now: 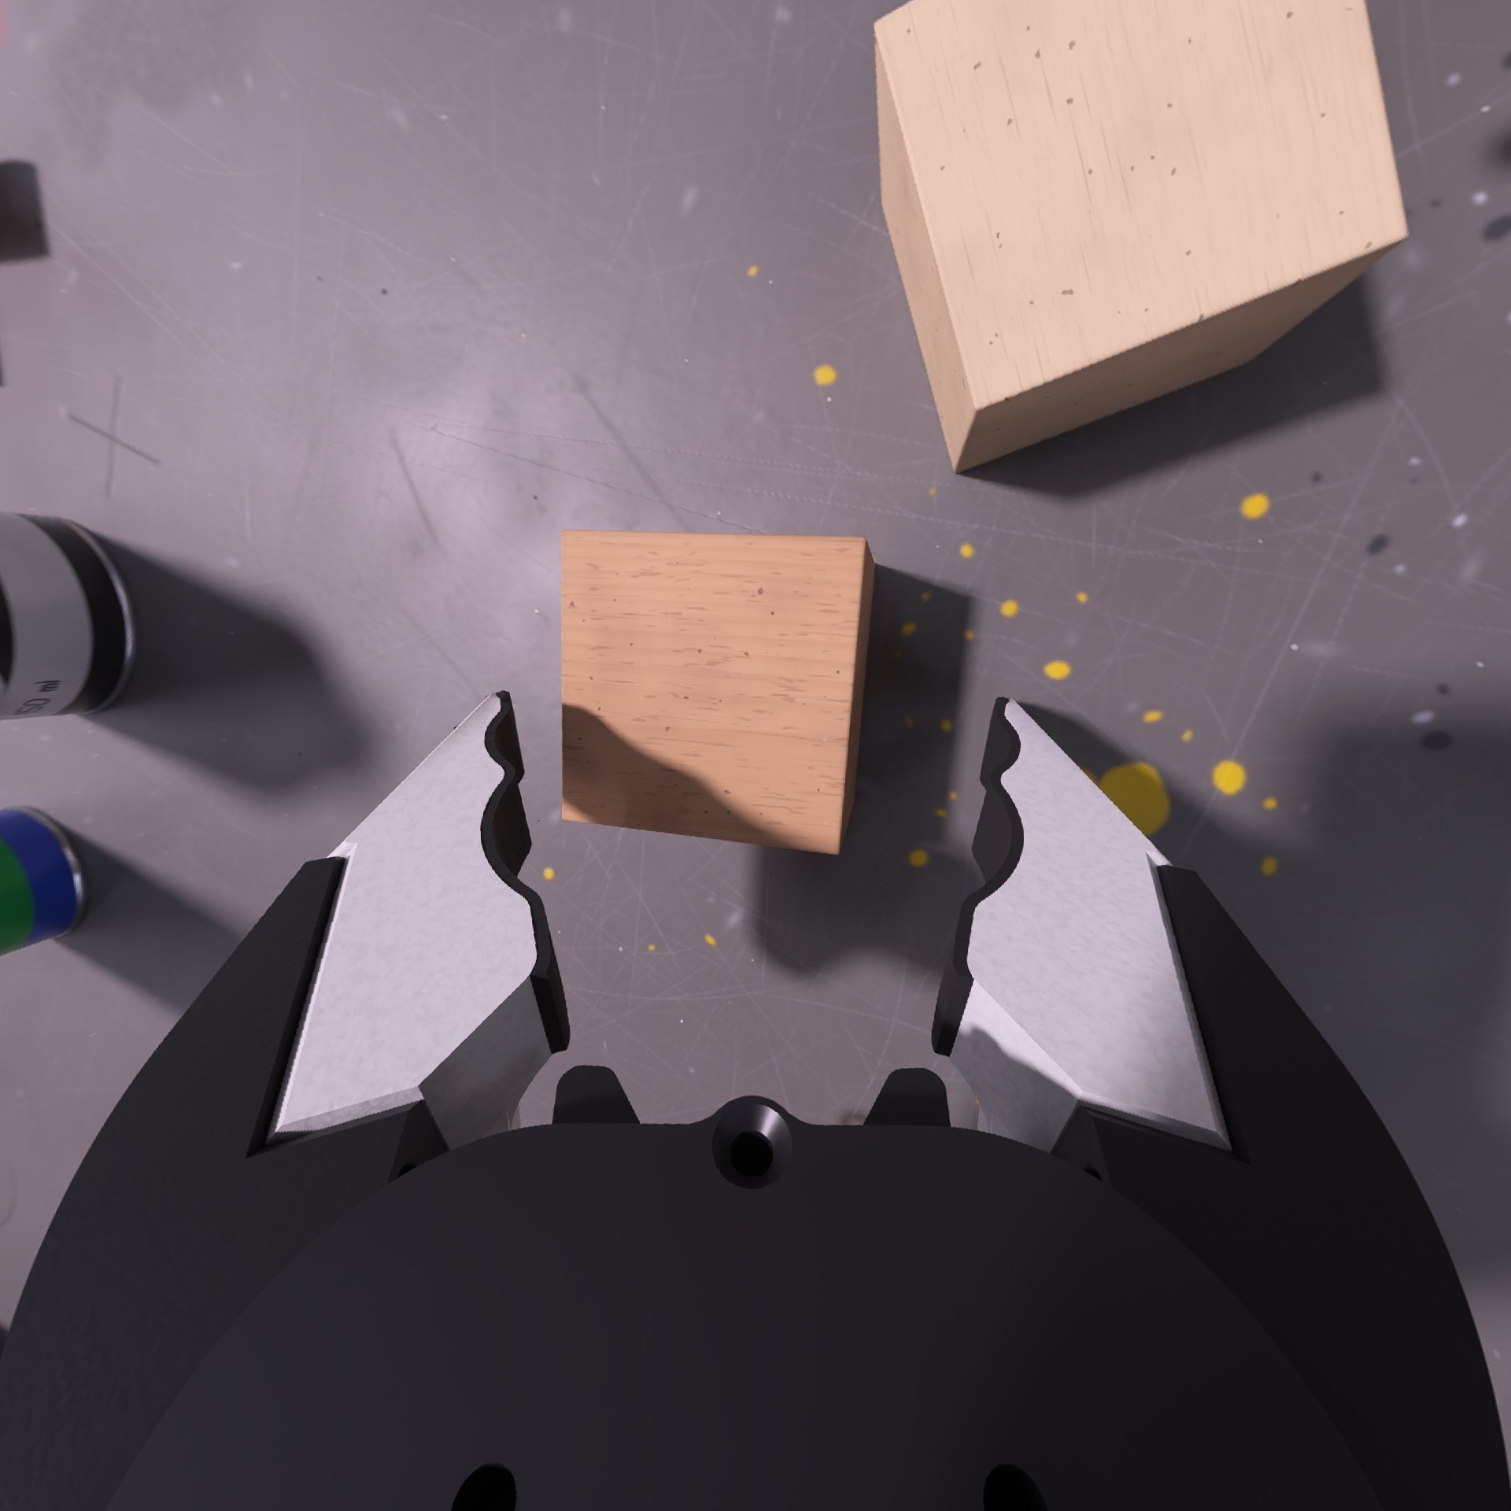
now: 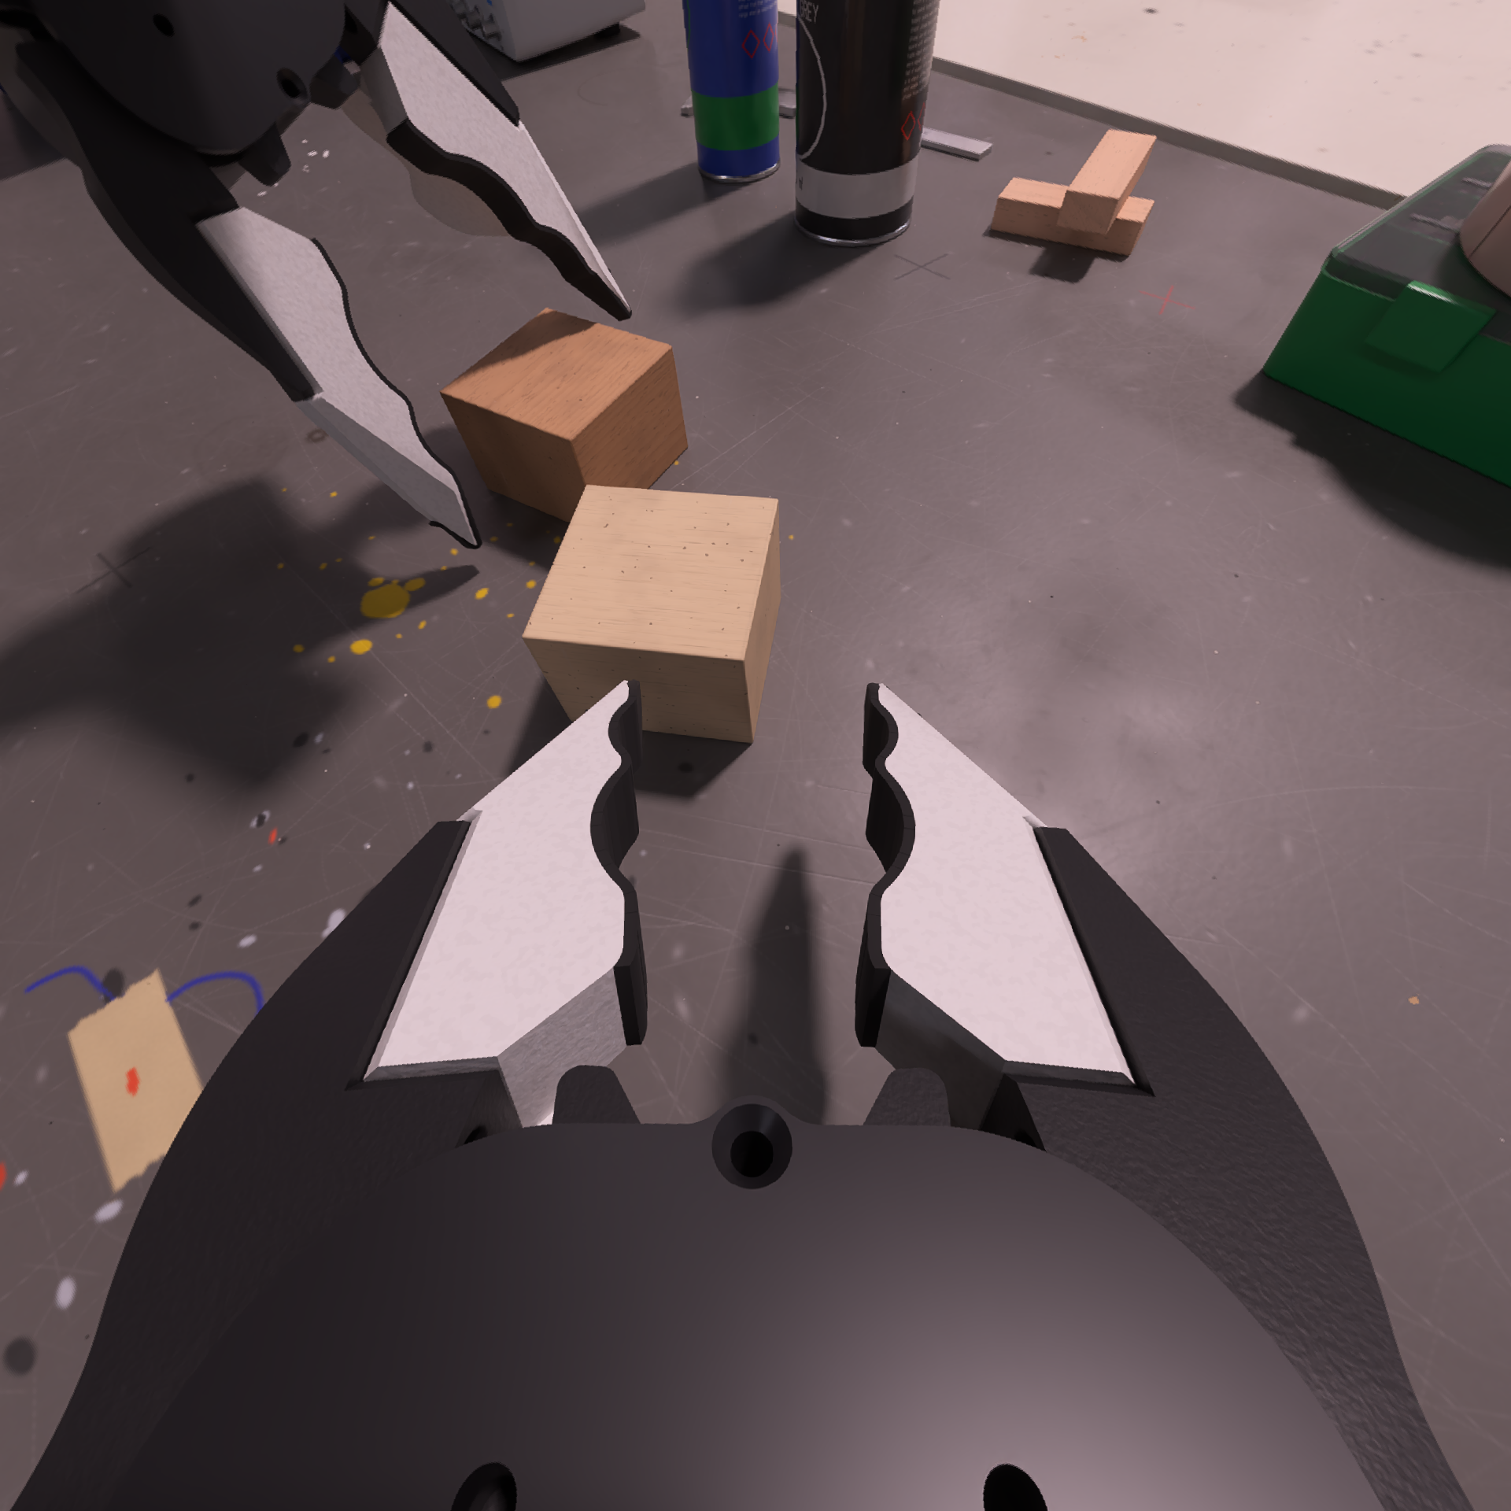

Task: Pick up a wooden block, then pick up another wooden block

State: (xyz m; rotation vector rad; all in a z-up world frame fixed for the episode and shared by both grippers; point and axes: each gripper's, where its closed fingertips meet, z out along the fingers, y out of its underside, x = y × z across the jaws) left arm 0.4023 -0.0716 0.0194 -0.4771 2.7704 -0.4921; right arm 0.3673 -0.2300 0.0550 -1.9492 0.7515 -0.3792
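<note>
On the scratched grey worktop [image 1: 343, 343], the darker wooden cube [image 1: 711, 687] sits just ahead of the left gripper [image 1: 752, 711], whose jaws stand wide apart and hold nothing; part of the cube's top lies in shadow. The right wrist view shows that same gripper [image 2: 544, 425] reaching down with one fingertip on either side of the cube [image 2: 572, 409], apart from it. Just beside the cube, toward the right gripper [image 2: 751, 695], stands the paler wooden cube [image 2: 662, 597], its near lower corner hidden behind a finger [image 2: 564, 826]. The right gripper's jaws are also apart and empty. Beyond the cube stand a blue-and-green spray can [image 2: 736, 90] and a black one [image 2: 858, 123], both cut off at the top. Right of the cans lie two crossed wood pieces [image 2: 1079, 196], and a green case [image 2: 1406, 343] runs off the edge.
</note>
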